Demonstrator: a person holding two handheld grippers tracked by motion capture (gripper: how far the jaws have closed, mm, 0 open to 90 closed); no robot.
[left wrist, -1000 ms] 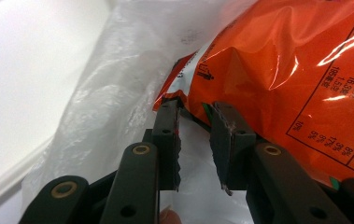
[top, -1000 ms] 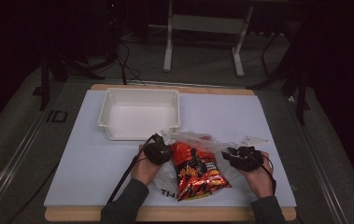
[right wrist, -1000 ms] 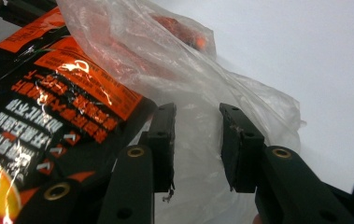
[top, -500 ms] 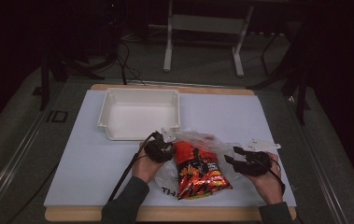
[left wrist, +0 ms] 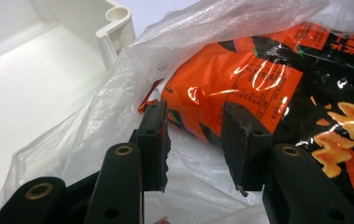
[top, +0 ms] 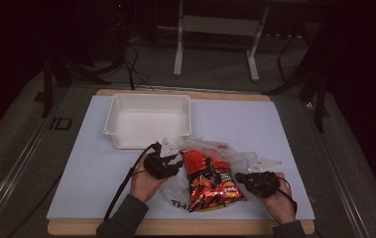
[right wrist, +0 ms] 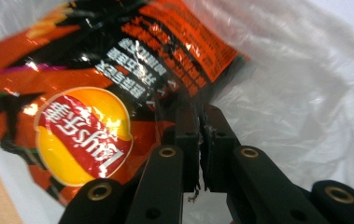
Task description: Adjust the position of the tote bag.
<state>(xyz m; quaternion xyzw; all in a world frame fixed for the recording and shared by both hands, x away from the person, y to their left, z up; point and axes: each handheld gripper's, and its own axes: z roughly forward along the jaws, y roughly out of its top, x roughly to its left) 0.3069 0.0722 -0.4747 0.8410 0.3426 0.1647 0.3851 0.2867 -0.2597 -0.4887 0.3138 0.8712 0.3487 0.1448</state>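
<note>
We see a glossy foil-like chip bag (top: 210,181) inside a thin, crinkled clear plastic bag (top: 215,148). The white tray (top: 148,120) looks like smooth matt plastic; the gripper pads (left wrist: 242,144) seem matt black, perhaps rubber, with worn edges.

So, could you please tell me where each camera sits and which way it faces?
High view: fixed above the person's side, looking forward and down on the table; forearms, both hands, left gripper, right gripper.
Left gripper view: rides the left gripper, looking along its open fingers at the chip bag in the plastic bag, beside the bin.
Right gripper view: rides the right gripper, fingers shut on the plastic.
All share the chip bag.
</note>
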